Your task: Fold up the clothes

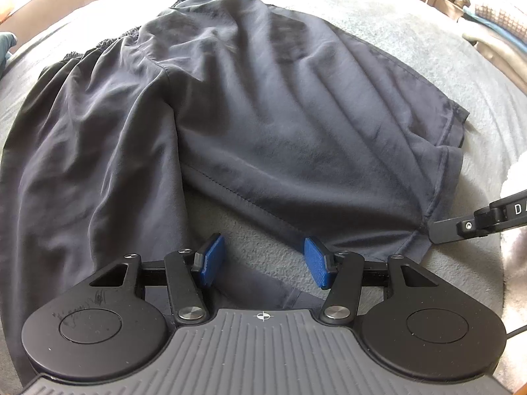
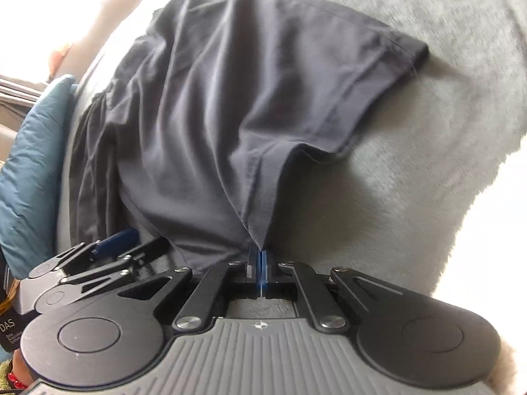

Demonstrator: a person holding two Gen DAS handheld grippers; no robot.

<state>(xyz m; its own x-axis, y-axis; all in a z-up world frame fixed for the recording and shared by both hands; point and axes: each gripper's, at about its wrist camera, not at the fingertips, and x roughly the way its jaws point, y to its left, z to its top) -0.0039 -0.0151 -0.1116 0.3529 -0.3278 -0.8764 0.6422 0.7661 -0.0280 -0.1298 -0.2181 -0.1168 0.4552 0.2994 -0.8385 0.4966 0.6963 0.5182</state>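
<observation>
While the left gripper [image 1: 265,261] gapes wide, the right gripper [image 2: 260,260] pinches the smooth dark shorts [image 1: 230,105] on plush grey blanket [image 1: 411,49].

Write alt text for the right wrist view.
The right hand-held gripper is shut on a corner of dark shorts, pulling the fabric taut over a grey blanket. The left hand-held gripper sits nearby.

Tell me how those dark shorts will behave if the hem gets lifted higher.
The dark shorts look thin and floppy: the hem tents up where the right gripper pinches it. Lifted, they would likely sag and drape. The smooth sheen suggests light fabric that slides easily over the grey blanket.
</observation>
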